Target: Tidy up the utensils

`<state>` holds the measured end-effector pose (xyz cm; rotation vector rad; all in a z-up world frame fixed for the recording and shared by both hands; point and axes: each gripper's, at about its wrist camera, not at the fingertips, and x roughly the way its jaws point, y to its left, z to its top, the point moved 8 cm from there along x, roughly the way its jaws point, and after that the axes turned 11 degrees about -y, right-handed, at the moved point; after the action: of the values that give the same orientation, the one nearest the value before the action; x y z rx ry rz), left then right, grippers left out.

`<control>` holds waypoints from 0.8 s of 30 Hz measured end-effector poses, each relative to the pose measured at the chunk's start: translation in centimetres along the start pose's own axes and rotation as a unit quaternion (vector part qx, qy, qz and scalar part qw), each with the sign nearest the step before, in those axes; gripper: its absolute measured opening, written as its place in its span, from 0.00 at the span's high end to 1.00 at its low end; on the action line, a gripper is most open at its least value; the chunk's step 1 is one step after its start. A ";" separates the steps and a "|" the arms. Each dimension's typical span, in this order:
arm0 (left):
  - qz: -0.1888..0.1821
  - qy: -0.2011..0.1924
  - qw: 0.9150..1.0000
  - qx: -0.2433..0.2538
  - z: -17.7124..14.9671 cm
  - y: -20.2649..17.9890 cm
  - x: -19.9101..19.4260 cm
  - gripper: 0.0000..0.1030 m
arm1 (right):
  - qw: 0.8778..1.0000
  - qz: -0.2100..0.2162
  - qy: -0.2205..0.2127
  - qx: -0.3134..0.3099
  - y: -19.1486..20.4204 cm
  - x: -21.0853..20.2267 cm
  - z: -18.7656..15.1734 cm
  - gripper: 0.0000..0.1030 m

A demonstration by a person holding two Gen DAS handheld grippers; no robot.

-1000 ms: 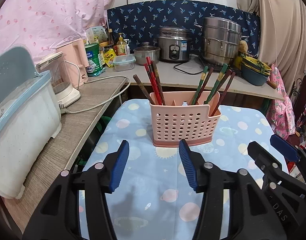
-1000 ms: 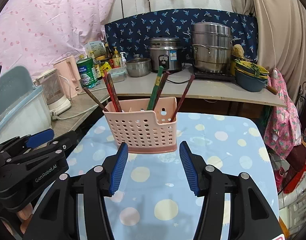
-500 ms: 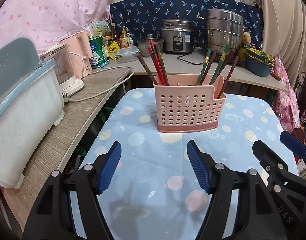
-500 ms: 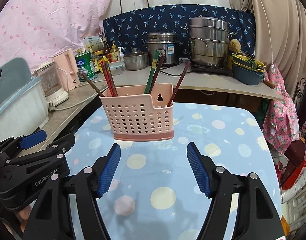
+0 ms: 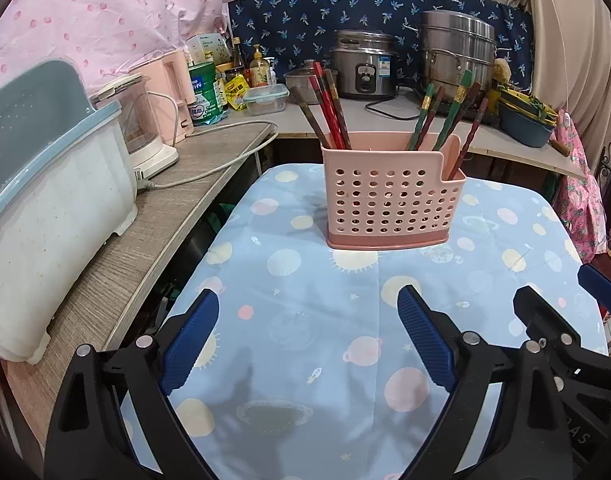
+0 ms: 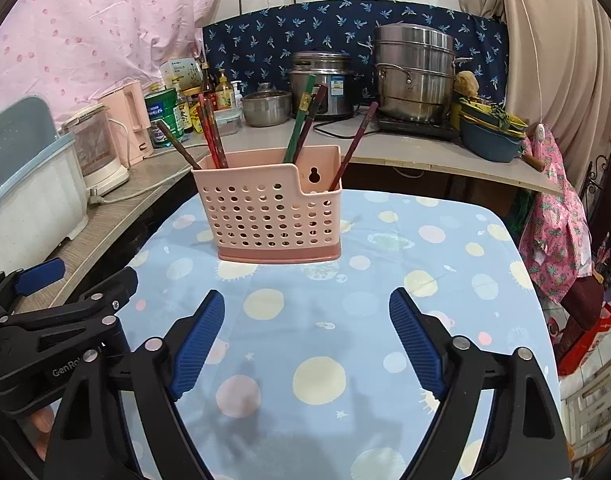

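Observation:
A pink perforated utensil holder (image 5: pixel 389 196) stands on the blue patterned table; it also shows in the right wrist view (image 6: pixel 271 212). Red and brown chopsticks (image 5: pixel 327 108) lean in its left part, green and dark red ones (image 5: pixel 445 114) in its right part. My left gripper (image 5: pixel 307 338) is open and empty, low over the table, well short of the holder. My right gripper (image 6: pixel 307 334) is open and empty, beside it to the right. The right gripper shows at the left wrist view's right edge (image 5: pixel 561 320).
A grey wooden counter (image 5: pixel 157 216) runs along the left with a white-and-blue dish rack (image 5: pixel 45 196), a blender (image 5: pixel 141 128) and a cable. The back counter holds a rice cooker (image 5: pixel 363 70), a steel steamer pot (image 5: pixel 457 52), bottles and bowls. Pink cloth hangs at the right (image 6: pixel 553 208).
Both grippers have pulled back from the holder and opened wider. The holder and chopsticks have not moved.

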<state>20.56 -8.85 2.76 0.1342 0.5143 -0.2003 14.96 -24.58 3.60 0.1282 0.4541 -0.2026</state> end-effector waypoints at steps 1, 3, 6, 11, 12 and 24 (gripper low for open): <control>0.001 0.001 1.000 0.000 -0.1 0.0 0.0 0.13 | 1.000 0.000 0.002 0.002 -0.1 0.1 -0.1 0.18; 0.001 0.003 1.000 0.000 -0.3 0.0 0.1 0.13 | 1.000 0.000 0.007 0.004 -0.2 0.2 -0.3 0.17; -0.001 0.006 1.000 -0.001 -0.5 0.0 0.2 0.12 | 1.000 -0.002 0.007 0.001 -0.3 0.3 -0.4 0.17; -0.001 0.012 1.000 -0.006 -0.6 0.1 0.4 0.08 | 1.000 -0.005 0.004 0.000 -0.6 0.3 -0.4 0.07; -0.002 0.013 1.000 -0.007 -0.7 0.2 0.4 0.08 | 1.000 -0.005 0.004 0.000 -0.7 0.3 -0.4 0.07; -0.005 0.015 1.000 -0.004 -0.8 -0.1 0.4 0.08 | 1.000 -0.010 0.006 0.004 -1.3 0.5 -0.6 0.07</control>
<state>20.51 -8.89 1.87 0.1268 0.5459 -0.2061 14.85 -25.78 2.76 0.1331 0.4664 -0.2227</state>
